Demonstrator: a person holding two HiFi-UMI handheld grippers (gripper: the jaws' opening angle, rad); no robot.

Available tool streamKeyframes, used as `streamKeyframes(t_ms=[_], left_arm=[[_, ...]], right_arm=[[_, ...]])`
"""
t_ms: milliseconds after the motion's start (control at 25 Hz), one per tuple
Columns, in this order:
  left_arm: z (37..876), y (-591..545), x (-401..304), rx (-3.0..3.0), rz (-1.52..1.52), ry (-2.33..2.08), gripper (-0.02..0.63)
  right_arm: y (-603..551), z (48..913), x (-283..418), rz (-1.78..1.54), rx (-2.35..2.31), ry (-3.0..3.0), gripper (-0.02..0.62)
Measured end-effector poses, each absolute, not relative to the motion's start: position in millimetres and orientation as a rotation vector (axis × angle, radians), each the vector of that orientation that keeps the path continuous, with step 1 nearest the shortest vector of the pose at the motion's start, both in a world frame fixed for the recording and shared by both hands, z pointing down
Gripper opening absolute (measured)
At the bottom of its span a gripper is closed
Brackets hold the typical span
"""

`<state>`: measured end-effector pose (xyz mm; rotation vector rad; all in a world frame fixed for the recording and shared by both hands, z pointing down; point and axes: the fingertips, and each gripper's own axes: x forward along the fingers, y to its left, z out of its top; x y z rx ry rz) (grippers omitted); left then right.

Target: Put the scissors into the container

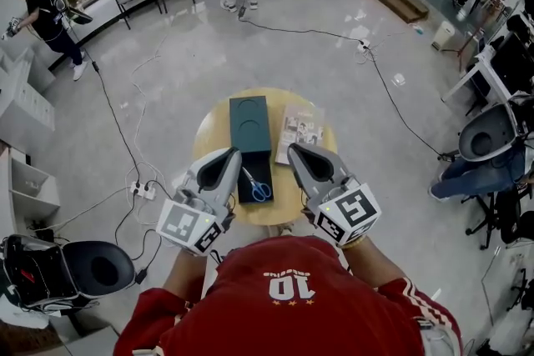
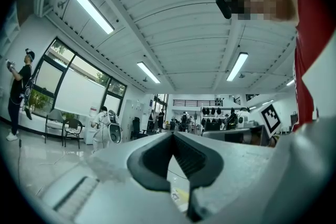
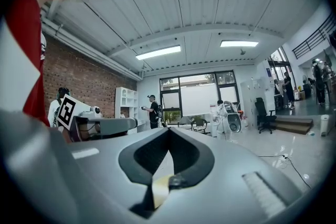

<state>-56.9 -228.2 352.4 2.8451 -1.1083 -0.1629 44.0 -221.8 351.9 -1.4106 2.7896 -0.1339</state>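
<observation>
Lying: scissors (image 1: pixel 259 185) on the dark container (image 1: pixel 250 125), long axis 11-to-5 o'clock.
Jaws of left gripper (image 1: pixel 233 153): together, empty; scissors at 4 o'clock, seemingly nearer.
Jaws of right gripper (image 1: pixel 294 148): together, empty; scissors at 7 o'clock.

white number 10 on red shirt (image 1: pixel 288 308) (seen upside down), nothing else legible

Red jersey (image 1: pixel 292 317), grey left gripper (image 1: pixel 232 152), right gripper (image 1: pixel 295 148)

Scissors (image 1: pixel 258 186) on dark container (image 1: pixel 251 125), round table (image 1: pixel 210 136), left claw (image 1: pixel 236 152), right claw (image 1: pixel 293 148) flanking
</observation>
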Motion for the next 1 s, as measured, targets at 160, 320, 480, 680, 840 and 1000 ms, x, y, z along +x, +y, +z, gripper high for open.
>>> streamKeyframes(t_ms=[160,320,480,680,840,1000], left_arm=[[352,-227,-56,2.848,-0.162,-1.109,0.002],[352,-224,-54,2.847,-0.160,-1.112,0.002],[354,-223,-52,2.848,-0.157,-1.108,0.002],[355,-225,-53,2.847,-0.150,-1.104,0.002],[354,-223,-53,2.843,-0.148,-1.113,0.002],[353,-219,-50,2.844,-0.156,-1.105,0.002]], right_arm=[[-223,349,46,-0.114,-1.425,2.769,-0.003],[-219,345,52,-0.091,-1.434,2.740,-0.003],[-219,345,62,-0.086,-1.476,2.707,-0.003],[-221,346,63,-0.096,-1.487,2.698,-0.003],[-217,344,62,-0.099,-1.471,2.701,-0.003],[-215,345,63,-0.097,-1.475,2.700,-0.003]])
